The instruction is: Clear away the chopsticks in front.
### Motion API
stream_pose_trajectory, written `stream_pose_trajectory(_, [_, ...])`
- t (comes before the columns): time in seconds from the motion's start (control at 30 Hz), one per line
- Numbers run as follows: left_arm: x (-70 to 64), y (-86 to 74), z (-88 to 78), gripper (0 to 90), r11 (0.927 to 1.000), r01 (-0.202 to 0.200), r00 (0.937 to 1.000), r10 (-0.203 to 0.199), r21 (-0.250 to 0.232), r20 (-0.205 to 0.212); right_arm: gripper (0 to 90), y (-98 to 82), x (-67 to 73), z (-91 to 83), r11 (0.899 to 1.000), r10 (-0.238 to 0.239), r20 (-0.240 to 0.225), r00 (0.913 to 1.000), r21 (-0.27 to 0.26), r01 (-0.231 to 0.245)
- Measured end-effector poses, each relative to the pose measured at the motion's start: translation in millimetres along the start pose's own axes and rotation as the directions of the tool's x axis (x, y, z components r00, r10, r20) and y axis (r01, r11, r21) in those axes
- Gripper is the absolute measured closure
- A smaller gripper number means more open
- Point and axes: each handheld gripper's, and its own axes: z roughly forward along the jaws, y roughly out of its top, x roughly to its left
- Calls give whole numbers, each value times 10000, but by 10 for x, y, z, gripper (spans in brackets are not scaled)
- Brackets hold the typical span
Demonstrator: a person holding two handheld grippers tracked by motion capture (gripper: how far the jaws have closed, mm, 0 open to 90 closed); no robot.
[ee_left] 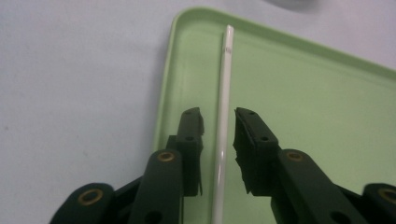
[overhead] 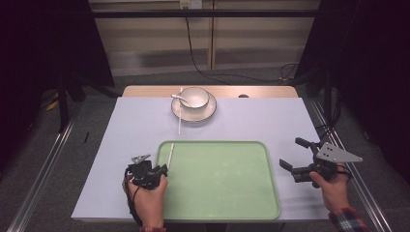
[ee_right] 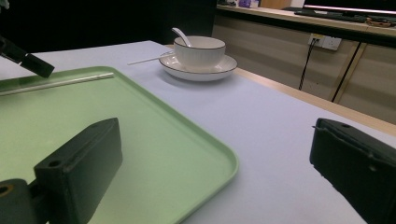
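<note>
One white chopstick (ee_left: 225, 112) lies inside the green tray (overhead: 251, 193) at its left edge, between the left claw (ee_left: 218, 122) jaws, released. Second chopstick (overhead: 179, 121) remains beside the plate (overhead: 208, 115). Right claw (overhead: 296, 159) wide open, empty.

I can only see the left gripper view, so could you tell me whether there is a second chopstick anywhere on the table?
Observer: Yes, a second chopstick lies on the table beyond the tray, along the left side of a plate.
Operator: Thank you. Is anything standing on that plate?
Observer: A white bowl stands on it, with a spoon leaning out over its left rim.
Operator: And where is the right gripper, please?
Observer: The right gripper is over the table to the right of the tray, with its jaws wide open and nothing between them.
</note>
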Motion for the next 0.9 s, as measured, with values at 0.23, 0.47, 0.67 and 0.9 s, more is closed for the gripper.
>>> stream_pose_trajectory(0.23, [25, 189, 58, 590, 9984, -319, 9992, 330, -473, 214, 16, -3, -1, 6, 9999, 6, 126, 9999, -114, -5])
stream_pose_trajectory(0.47, [41, 355, 170, 476, 9908, -887, 9947, 934, -1023, 420, 16, -2, -9, -6, 10000, 46, 60, 10000, -7, -46])
stream_pose_trajectory(0.67, [23, 500, 293, 407, 9835, -1186, 9882, 1304, -1367, 808, 16, -2, -15, -12, 10000, 30, 69, 10000, -19, -30])
stream_pose_trajectory(0.9, [-20, 696, 484, 250, 9707, -1590, 9800, 1773, -1800, 908, 16, -5, -9, -7, 9999, 106, 221, 9997, -97, -104])
